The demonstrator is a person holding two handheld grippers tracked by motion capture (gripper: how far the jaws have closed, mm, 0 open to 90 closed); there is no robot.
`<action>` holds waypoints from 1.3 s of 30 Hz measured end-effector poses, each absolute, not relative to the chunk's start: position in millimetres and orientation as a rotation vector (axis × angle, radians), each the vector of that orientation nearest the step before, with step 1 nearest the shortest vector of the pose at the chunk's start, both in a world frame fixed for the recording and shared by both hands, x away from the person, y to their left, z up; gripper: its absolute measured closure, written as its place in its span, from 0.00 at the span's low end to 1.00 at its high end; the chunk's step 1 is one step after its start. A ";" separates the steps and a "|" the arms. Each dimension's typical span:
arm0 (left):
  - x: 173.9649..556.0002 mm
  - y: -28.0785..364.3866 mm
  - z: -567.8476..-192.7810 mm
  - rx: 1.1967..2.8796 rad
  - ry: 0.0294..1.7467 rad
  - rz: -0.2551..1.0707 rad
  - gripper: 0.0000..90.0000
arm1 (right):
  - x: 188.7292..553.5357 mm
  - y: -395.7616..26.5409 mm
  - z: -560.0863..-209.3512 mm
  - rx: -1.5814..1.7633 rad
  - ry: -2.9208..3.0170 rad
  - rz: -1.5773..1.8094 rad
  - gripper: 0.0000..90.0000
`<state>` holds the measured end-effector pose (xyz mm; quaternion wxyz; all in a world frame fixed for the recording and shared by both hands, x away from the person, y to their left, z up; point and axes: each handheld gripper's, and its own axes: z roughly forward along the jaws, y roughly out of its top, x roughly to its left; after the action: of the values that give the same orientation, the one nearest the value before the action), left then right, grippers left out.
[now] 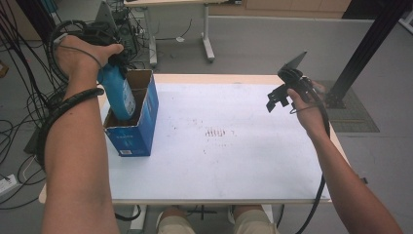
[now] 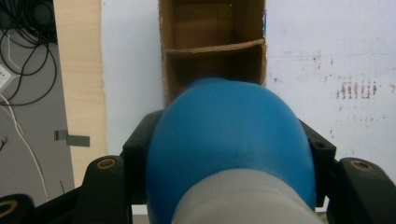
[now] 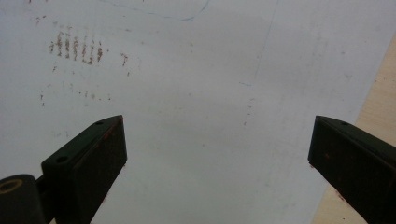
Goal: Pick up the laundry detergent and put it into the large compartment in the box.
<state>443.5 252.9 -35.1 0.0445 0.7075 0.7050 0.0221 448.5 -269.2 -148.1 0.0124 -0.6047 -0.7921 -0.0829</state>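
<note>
**Blue bottle held over an open cardboard box**

Seen from above, two bare forearms reach in from the near edge of a counter (image 1: 234, 161) covered in white, with a faint patch of reddish marks (image 1: 216, 132) near its middle.

On the person's left, the left claw (image 1: 117, 61) is clenched on the top of a blue bottle (image 1: 118, 92). The bottle stands nearly upright, leaning a little, with its lower end down inside an open cardboard box (image 1: 134, 134) that is blue on the outside and brown inside. The box stands at the left edge of the counter. Whether the bottle's base rests on the box floor cannot be told.

On the right, the right claw (image 1: 277, 100) hangs above the counter, well apart from the box and the bottle. Its jaws are spread wide with nothing between them.

The left gripper view looks straight down the bottle (image 2: 229, 144): a rounded blue shoulder above a pale grey ribbed band, pinched between the black jaws at either side. Beyond it lies the box (image 2: 212, 46), and this view reveals a cardboard divider (image 2: 215, 46) splitting the inside into compartments. The far compartment looks empty; the bottle covers most of the near one.

The right gripper view shows the two black jaws far apart over the bare white surface (image 3: 210, 116), with the reddish marks (image 3: 74, 46) at upper left and a strip of pale wood edge (image 3: 378, 116) at right.

Beyond the counter, the high view shows grey floor, tangled black cables (image 1: 24, 83) at left and the legs of another table (image 1: 207, 44).
</note>
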 end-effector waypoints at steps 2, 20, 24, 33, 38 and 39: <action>443.6 252.4 -38.9 2.164 2.153 0.071 0.44 | 448.1 -268.2 -148.6 -1.887 -2.470 -0.258 0.05; 448.6 246.6 -83.6 2.200 2.151 0.040 0.44 | 448.4 -266.5 -151.7 -1.883 -2.473 -0.258 0.05; 448.9 243.3 -93.8 2.218 2.145 0.041 0.44 | 448.1 -266.9 -152.2 -1.882 -2.475 -0.261 0.05; 446.4 242.9 -114.0 2.212 2.145 0.033 0.44 | 448.2 -266.5 -153.4 -1.886 -2.468 -0.252 0.05; 446.3 243.0 -124.4 2.217 2.149 0.025 0.44 | 448.0 -266.8 -153.7 -1.889 -2.467 -0.251 0.05; 446.0 243.0 -127.3 2.215 2.149 0.023 0.44 | 448.0 -266.4 -153.8 -1.889 -2.467 -0.249 0.05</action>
<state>446.0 243.0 -127.3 0.0275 0.7174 0.6960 0.0076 448.0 -266.4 -153.8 0.0122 -0.6059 -0.7914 -0.0798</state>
